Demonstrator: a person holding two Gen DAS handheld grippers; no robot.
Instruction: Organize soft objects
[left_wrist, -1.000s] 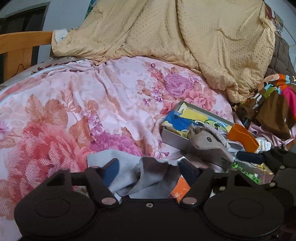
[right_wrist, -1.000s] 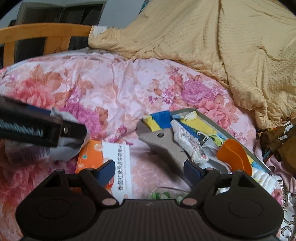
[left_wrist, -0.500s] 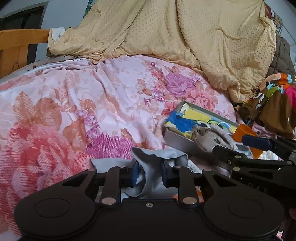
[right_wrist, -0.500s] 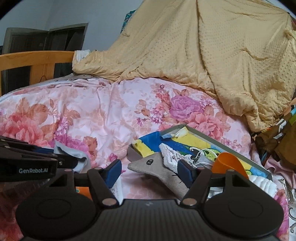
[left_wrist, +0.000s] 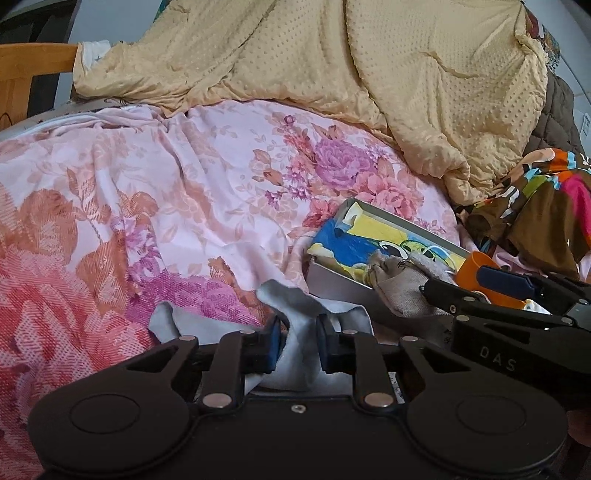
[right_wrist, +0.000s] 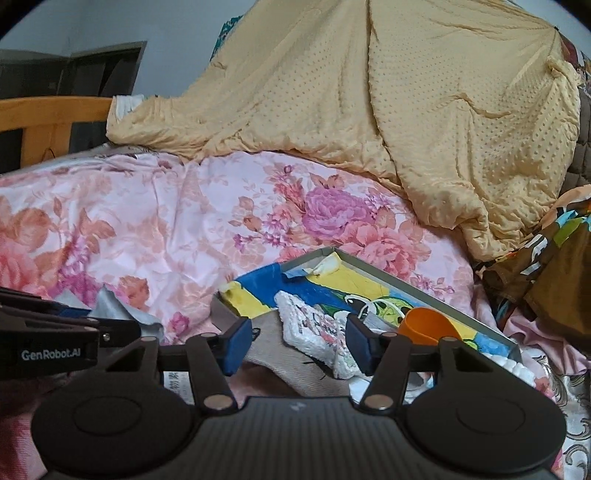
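While "DAS" marks the right gripper (left_wrist: 491, 291), "GenRobot.AI" marks the left gripper (right_wrist: 107, 325)

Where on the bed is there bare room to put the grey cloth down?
Free: the floral sheet between the yellow blanket and the grey cloth, left of the tray. Crowded: the tray and the clothes pile to its right.

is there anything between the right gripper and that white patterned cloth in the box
Nothing visible. The right gripper has been closing, with the white patterned cloth already between its jaws, lying on a beige sock at the grey box front edge. The pads do not yet clearly press it.
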